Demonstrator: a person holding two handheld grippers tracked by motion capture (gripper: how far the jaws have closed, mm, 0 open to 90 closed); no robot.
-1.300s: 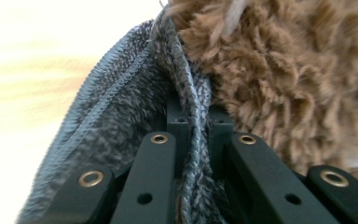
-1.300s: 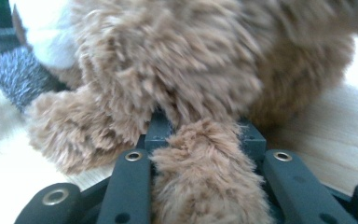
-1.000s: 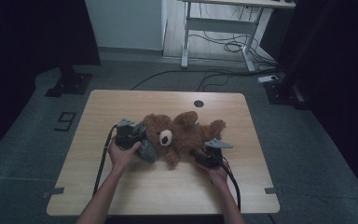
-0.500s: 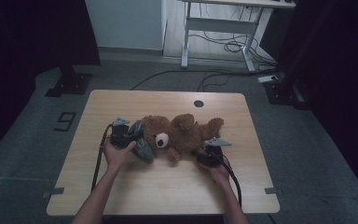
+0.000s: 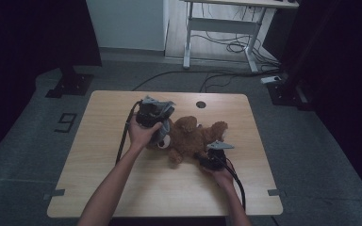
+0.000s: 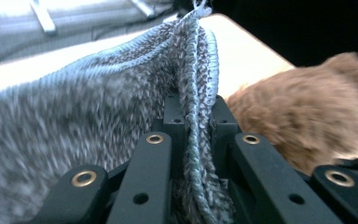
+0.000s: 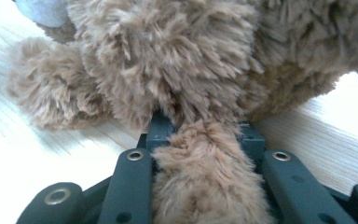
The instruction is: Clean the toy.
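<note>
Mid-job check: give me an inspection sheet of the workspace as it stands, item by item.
Surface: wooden table, round hole near far edge.
Job's things: brown teddy bear lying on the table; grey knit garment at its head.
Clutter: nothing seen.
Grippers: left gripper shut on the knit garment's edge, raised by the bear's head; right gripper shut on a furry limb of the bear.
Cables: one black cable trails from each gripper toward the person.
Surroundings: grey floor, white desk frame with loose cables beyond, dark curtains at the sides.

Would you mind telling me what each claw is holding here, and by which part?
The left claw pinches the edge of the grey knit garment. The right claw grips the brown teddy bear by one furry limb.
</note>
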